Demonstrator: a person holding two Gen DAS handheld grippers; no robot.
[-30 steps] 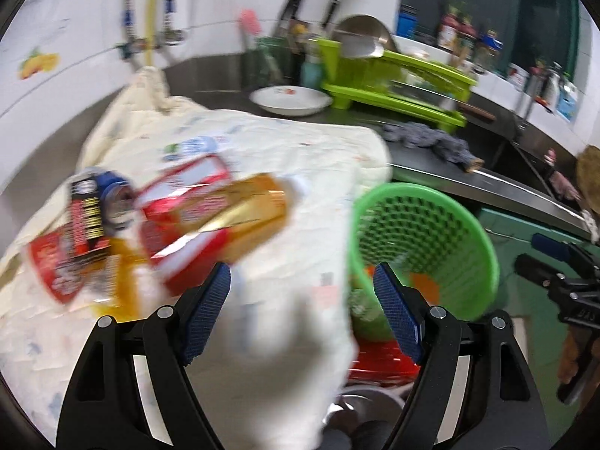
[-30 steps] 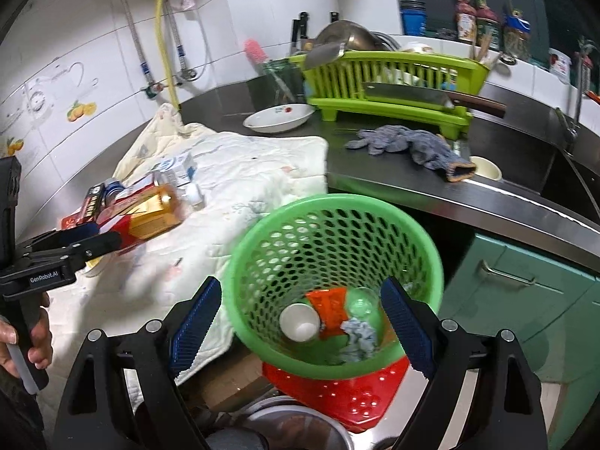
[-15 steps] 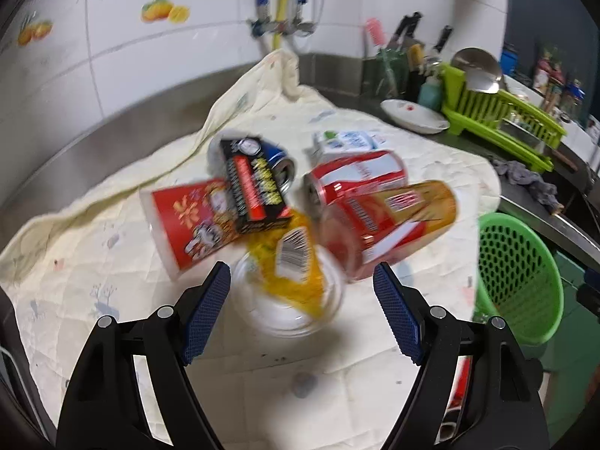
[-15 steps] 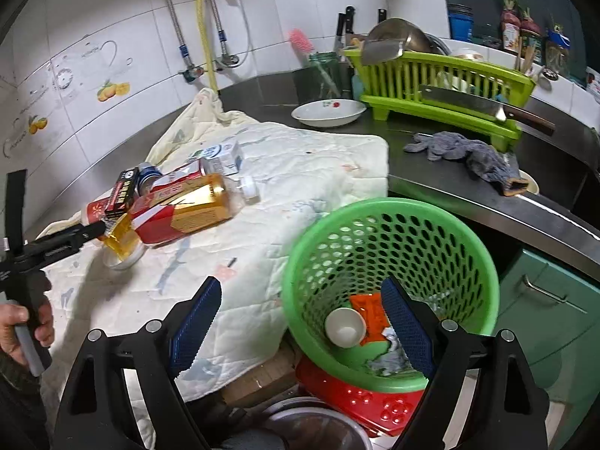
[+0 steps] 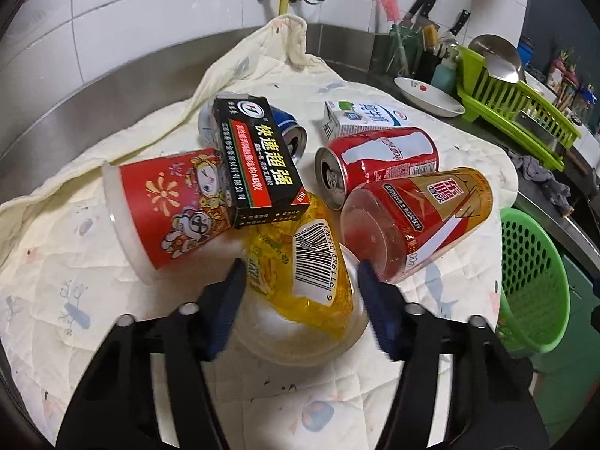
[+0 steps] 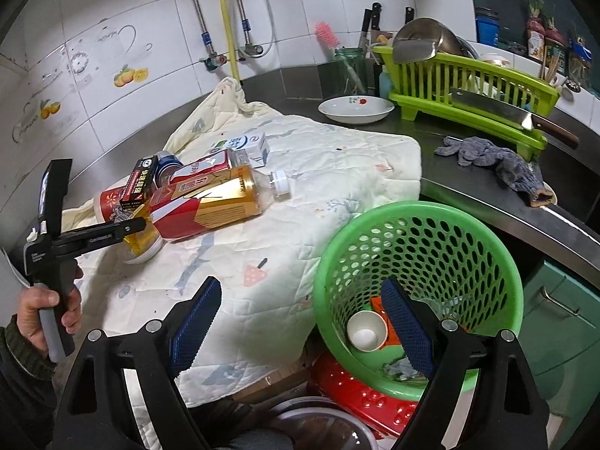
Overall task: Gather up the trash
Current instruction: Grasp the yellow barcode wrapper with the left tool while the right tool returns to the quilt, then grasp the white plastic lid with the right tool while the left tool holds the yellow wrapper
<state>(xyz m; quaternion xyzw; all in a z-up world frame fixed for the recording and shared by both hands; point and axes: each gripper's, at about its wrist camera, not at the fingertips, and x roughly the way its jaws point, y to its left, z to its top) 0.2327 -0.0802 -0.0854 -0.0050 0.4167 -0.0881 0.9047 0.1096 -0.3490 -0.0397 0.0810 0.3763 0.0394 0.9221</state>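
A pile of trash lies on the cream quilt (image 5: pixel 112 300): a red paper cup (image 5: pixel 157 202), a black box (image 5: pixel 258 157), a red can (image 5: pixel 378 157), a bottle with a red and gold label (image 5: pixel 420 210), a blue can (image 5: pixel 288 131) and a milk carton (image 5: pixel 360 116). Nearest me is a clear cup stuffed with a yellow wrapper (image 5: pixel 277 262). My left gripper (image 5: pixel 302 292) straddles that cup; its jaws are closing, the pads just reaching its sides. My right gripper (image 6: pixel 300 318) is open and empty beside the green basket (image 6: pixel 412 210), which holds a white cup and scraps.
On the steel counter behind stand a white plate (image 6: pixel 356 108), a green dish rack (image 6: pixel 468 86) with a cleaver, and a grey rag (image 6: pixel 495 157). A red perforated stool (image 6: pixel 360 393) sits under the basket. A hand (image 6: pixel 45 300) holds the left gripper's handle.
My left gripper swung from beside the basket over to the trash pile and came down on the clear cup, its jaws narrowing. The right gripper shifted a little; the basket now lies further right.
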